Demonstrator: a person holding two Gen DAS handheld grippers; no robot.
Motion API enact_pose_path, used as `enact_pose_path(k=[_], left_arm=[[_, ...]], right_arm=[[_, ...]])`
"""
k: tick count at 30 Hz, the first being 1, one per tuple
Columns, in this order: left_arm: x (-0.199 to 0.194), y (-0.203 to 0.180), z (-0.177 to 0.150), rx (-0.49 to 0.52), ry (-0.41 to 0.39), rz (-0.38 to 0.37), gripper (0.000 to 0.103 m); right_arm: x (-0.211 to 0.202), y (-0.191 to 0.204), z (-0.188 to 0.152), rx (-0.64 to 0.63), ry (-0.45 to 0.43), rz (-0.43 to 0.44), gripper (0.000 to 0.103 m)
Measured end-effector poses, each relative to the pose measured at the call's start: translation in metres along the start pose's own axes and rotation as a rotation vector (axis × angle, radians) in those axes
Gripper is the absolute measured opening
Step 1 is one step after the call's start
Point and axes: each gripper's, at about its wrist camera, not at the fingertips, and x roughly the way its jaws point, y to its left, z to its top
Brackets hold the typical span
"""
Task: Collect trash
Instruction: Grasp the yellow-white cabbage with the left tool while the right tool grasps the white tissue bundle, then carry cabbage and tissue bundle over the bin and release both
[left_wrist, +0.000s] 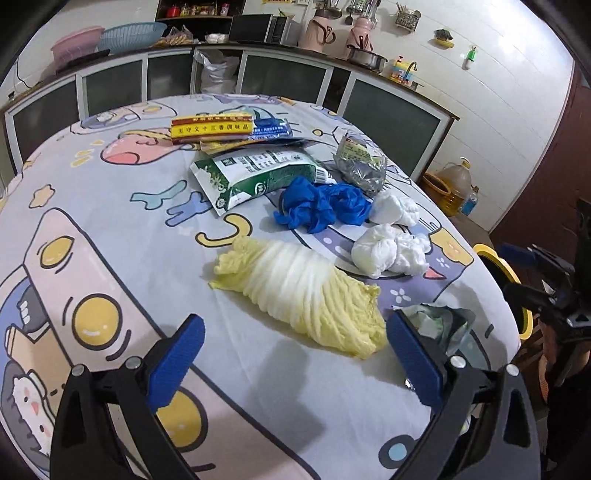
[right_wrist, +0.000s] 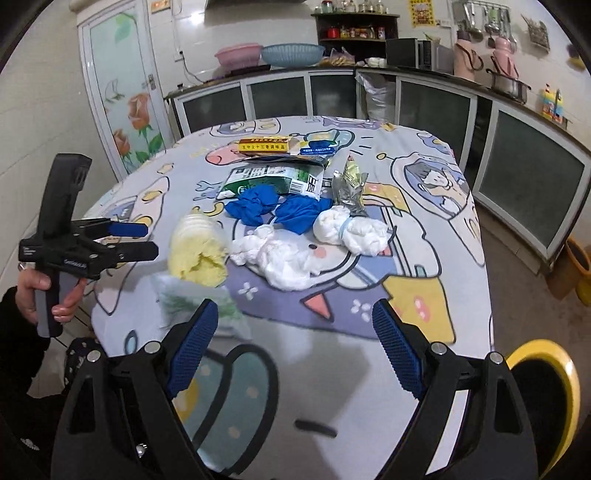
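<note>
Kitchen cabinets ring a cartoon-print tablecloth (left_wrist: 110, 206). Left wrist view: left gripper (left_wrist: 295, 354) gapes empty over a cabbage leaf (left_wrist: 303, 295); blue gloves (left_wrist: 325, 206) lie beyond. Right wrist view: right gripper (right_wrist: 295, 339) wide, empty (2 tissue wads (right_wrist: 314, 243) ahead).

White-tiled kitchen wall (left_wrist: 517, 92) — glass-fronted counter cabinets (right_wrist: 436, 107), flower-painted door (right_wrist: 122, 99).
</note>
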Motion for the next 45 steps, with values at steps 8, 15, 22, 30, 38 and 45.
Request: enact_pose_path(k=[8, 15, 22, 30, 38, 45], left_arm=[[0.016, -0.005, 0.009, -0.013, 0.044, -0.007, 0.095], [0.035, -0.006, 0.020, -0.030, 0.073, -0.017, 0.095], [0.057, -0.004, 0.022, -0.050, 0.115, -0.041, 0.095], [0.064, -0.007, 0.024, -0.041, 0.100, -0.025, 0.094], [0.053, -0.001, 0.023, -0.055, 0.084, 0.009, 0.030], [0.015, 0.012, 0.021, -0.110, 0.024, -0.017, 0.026]], right_arm=[[0.033, -0.024, 0.036, -0.030, 0.033, -0.052, 0.076], [0.079, -0.042, 0.063, 0.007, 0.081, -0.070, 0.071], [0.121, -0.047, 0.070, -0.011, 0.150, -0.062, 0.071], [0.147, -0.053, 0.066, -0.016, 0.191, -0.093, 0.060], [0.142, -0.062, 0.067, 0.056, 0.174, -0.094, 0.049], [0.111, -0.061, 0.073, 0.114, 0.125, -0.035, 0.049]])
